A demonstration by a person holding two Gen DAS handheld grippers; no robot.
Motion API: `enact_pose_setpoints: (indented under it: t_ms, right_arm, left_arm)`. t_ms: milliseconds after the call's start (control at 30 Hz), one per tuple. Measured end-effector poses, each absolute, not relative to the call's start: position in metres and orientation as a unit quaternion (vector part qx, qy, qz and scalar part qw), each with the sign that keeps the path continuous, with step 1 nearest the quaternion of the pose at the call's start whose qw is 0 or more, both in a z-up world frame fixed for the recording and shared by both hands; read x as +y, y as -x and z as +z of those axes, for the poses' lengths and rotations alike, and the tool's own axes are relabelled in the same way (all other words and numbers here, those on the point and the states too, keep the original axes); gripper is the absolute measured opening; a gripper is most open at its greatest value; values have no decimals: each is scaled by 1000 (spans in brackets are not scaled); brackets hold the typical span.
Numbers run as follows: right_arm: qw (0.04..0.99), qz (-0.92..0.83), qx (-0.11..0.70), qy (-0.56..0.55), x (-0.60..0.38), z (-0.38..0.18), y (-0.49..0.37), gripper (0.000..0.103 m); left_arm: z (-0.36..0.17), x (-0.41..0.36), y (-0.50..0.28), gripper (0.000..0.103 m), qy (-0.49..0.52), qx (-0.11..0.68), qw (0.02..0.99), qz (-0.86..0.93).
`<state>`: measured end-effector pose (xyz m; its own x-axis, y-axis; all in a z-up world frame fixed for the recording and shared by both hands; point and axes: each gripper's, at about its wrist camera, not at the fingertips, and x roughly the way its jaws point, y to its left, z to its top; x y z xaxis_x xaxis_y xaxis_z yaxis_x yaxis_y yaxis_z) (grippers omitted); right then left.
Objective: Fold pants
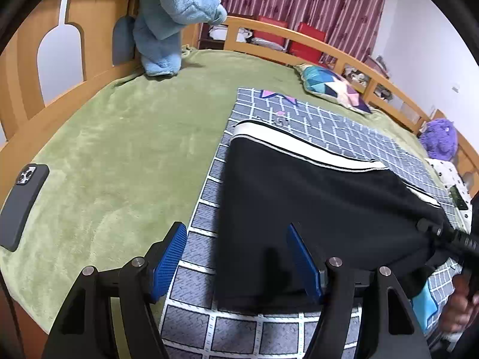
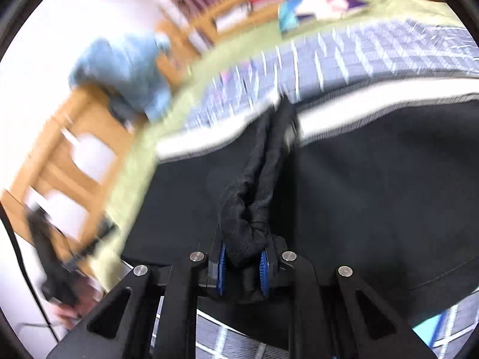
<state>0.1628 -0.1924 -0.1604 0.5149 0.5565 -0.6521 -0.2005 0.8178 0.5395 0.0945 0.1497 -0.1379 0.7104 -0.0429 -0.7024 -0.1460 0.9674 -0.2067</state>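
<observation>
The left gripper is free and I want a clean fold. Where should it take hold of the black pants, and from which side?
Probably the near left corner of the black pants, coming in low from the left over the checked mat. That edge lies flat and free, between the open left gripper pads, while the right gripper pinches a bunched fold opposite.

The black knit pants with a white side stripe (image 1: 314, 197) lie spread across the centre and right of my left view on a grey grid-patterned mat, their black edge bunched into a thick roll at lower centre of my right view.
</observation>
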Motion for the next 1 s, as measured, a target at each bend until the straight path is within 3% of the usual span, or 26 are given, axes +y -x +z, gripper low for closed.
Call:
enact_pose_setpoints:
  t_ms: [100,167,233,333,467,633,700,767,867,1000]
  right_arm:
    - [857,189,443,-184,-203,-158,-159,19]
    - [837,181,490,-165,-200,-181,-159,28]
    - [819,185,520,-159,-200,-202,-157,28]
    - [827,184,504,-169,-211,-185,-146,29]
    - [873,166,435,-147,-214,-150,-129,39]
    - [892,181,394,-131,-207,-140,-125,39]
    - [882,185,414,-127,-202,-151,-134,38]
    - [864,165,463,-106,-193,-172,-143,25]
    - [858,151,486,-72,-186,-189,-146,25]
    - [851,166,486,-112,-202,-184,-141,25]
  left_arm:
    - [-143,146,-95,67,113,391,913,28]
    - [-147,142,-98,67,104,401,910,29]
    - [-146,139,-99,67,101,404,909,25]
    - [-146,137,-99,67,97,407,908,22]
    - [-145,146,-100,67,106,417,902,27]
    - [-150,150,-80,67,102,437,893,28]
    - [-154,142,-67,67,77,441,894,31]
    - [-156,137,-61,67,70,444,893,28]
    - [-160,130,-59,67,60,451,890,25]
    - [-159,131,-65,67,60,448,891,48]
